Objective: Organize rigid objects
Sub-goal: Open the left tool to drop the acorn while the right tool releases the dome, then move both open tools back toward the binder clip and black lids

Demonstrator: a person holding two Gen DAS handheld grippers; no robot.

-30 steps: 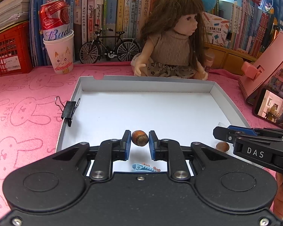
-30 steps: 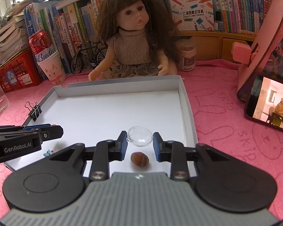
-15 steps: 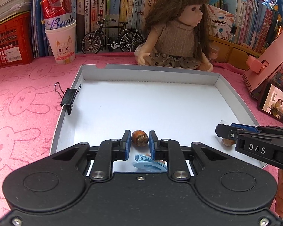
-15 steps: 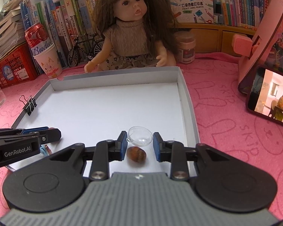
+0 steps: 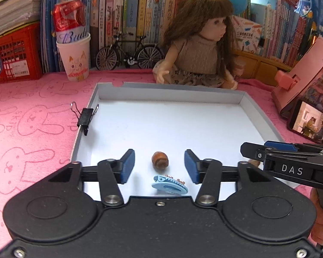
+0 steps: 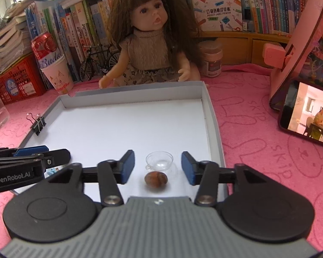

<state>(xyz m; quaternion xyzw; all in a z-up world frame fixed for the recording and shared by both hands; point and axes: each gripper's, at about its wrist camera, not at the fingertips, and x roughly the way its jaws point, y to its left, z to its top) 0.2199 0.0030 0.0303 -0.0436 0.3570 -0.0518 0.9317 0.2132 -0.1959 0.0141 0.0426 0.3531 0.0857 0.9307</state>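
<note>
Resting on the white tray (image 5: 204, 129) floor, the acorn (image 5: 160, 160) is sitting untouched between the left gripper (image 5: 159, 165)'s opening jaws. The right gripper (image 6: 157, 166) is likewise opening around a clear cup (image 6: 159, 161) beside a brown nut (image 6: 156, 178). Being round, the acorn is likely rolling if nudged.

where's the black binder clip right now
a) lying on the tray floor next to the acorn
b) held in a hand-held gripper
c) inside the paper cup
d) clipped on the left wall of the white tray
d) The black binder clip sits clamped over the left wall of the white tray, far from the acorn and both grippers.
</note>
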